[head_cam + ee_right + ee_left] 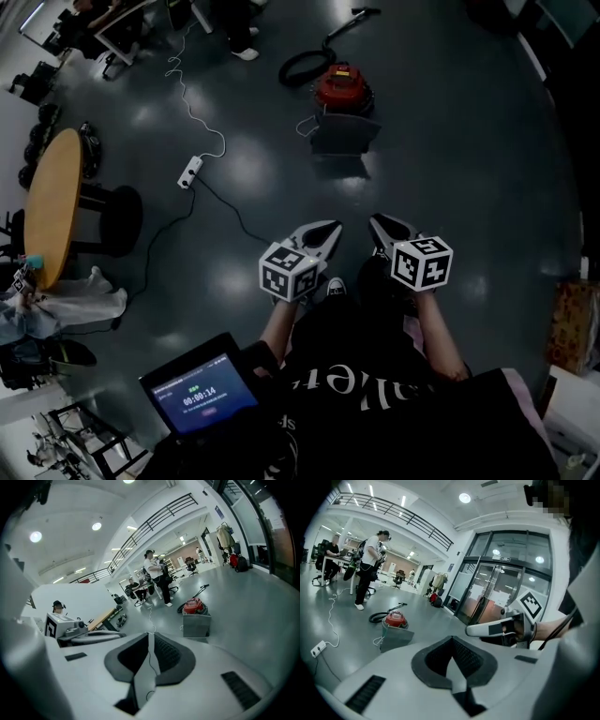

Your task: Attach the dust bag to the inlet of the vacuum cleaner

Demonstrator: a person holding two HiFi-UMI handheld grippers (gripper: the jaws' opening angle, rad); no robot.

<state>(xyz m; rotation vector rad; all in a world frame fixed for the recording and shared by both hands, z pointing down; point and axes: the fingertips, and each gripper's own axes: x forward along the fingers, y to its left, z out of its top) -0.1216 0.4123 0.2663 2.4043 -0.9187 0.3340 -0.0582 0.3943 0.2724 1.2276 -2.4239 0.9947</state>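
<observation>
Both tongs are empty: the left gripper [451, 639] is clenched tight and the right gripper [150, 633] is cracked just a sliver with only floor showing through. The grey dust bag [344, 134] sits on the floor right up against the red vacuum cleaner [342, 86], well away from both. I'd get in close and low first, then open wide before reaching for the bag's edge. The head view gives you the power strip [190, 172] and its cord to step around, while the gripper views show the bag standing upright, which you can't tell from above.
</observation>
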